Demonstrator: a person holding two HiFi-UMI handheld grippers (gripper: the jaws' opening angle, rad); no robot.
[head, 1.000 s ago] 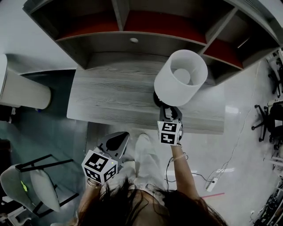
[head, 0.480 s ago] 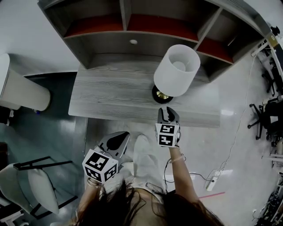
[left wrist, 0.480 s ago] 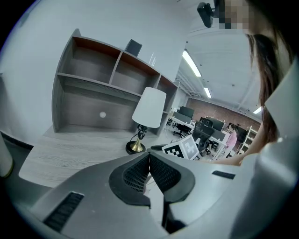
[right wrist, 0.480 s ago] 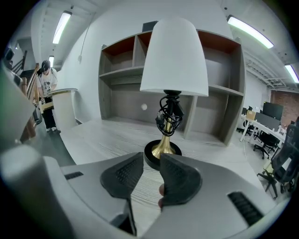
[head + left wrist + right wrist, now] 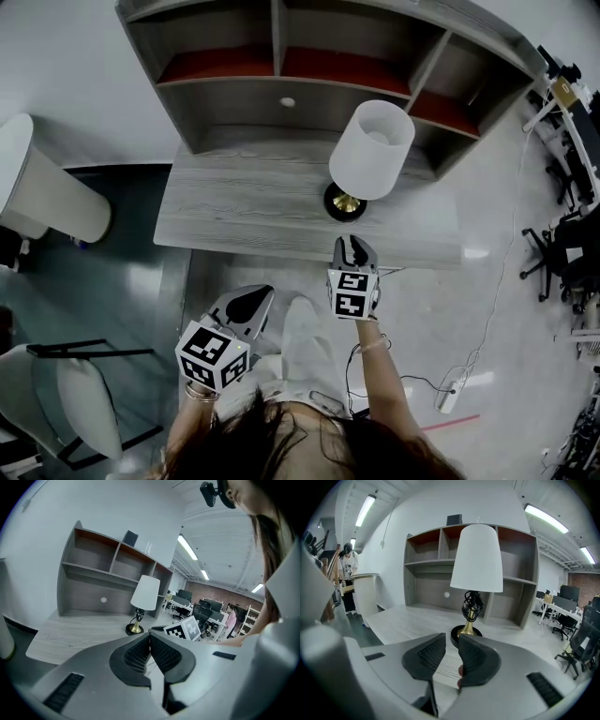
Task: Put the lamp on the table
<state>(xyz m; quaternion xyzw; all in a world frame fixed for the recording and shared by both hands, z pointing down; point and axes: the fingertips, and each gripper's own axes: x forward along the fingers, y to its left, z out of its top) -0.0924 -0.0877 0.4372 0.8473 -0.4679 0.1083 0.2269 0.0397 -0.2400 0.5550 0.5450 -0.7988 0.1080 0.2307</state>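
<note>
The lamp [image 5: 370, 150] stands up straight on the table [image 5: 234, 202], a bit to the right of the middle. It has a white shade, a gold stem and a round black base [image 5: 344, 202]. In the right gripper view a dark cord is wound in a bunch around the stem, just under the shade. Nothing is touching the lamp.

My right gripper [image 5: 352, 246] is near the front edge of the table and points at the lamp's base. It is not touching it. Its jaws are closing, with only a small gap left, and there is nothing between them. In the right gripper view the lamp [image 5: 476, 559] rises just past the tips of my right gripper [image 5: 451, 639].

My left gripper [image 5: 246, 302] is low on my left side, away from the table. Its jaws are pressed together and it holds nothing. In the left gripper view the lamp [image 5: 145, 592] is far off, past the tips of my left gripper [image 5: 150, 637].

Behind the lamp a gray shelf [image 5: 309, 47] with open boxes stands at the back of the table. A chair [image 5: 84, 394] is on the floor to my left, and a power strip [image 5: 448, 392] lies on the floor to my right.
</note>
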